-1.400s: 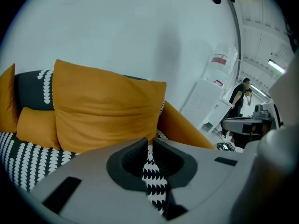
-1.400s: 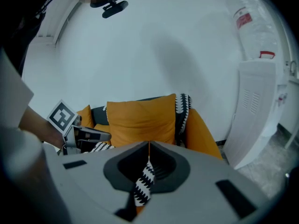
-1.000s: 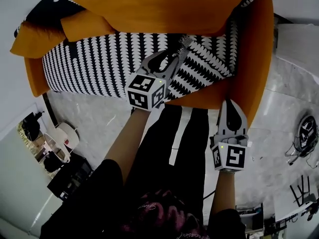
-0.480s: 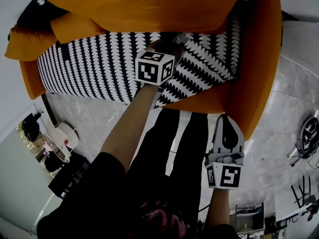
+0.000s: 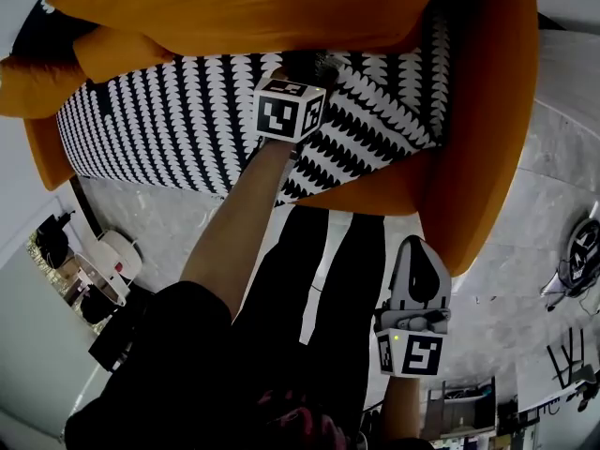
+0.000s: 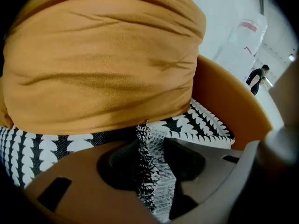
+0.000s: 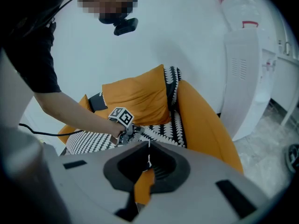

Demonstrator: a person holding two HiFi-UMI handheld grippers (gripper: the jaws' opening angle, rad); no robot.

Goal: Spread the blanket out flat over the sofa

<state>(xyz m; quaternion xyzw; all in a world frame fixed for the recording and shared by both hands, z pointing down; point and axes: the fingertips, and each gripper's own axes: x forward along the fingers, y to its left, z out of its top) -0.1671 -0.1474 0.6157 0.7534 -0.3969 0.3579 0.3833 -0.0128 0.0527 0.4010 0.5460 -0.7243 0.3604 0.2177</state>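
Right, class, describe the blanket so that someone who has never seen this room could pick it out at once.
Find the big orange sofa. The blanket lies across its seat, just in front of the orange cushions. It is the only patterned thing there, with rows of white scallops on black, while everything around it is plain orange.

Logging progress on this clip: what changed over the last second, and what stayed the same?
The left gripper lowered the fringed edge of the blanket onto the seat of the sofa, by the back cushion. Its jaws have just been opening, and the fringe now lies loose between them. The right gripper, shut, drew back from the sofa. The rest of the blanket and the back cushion stayed put.
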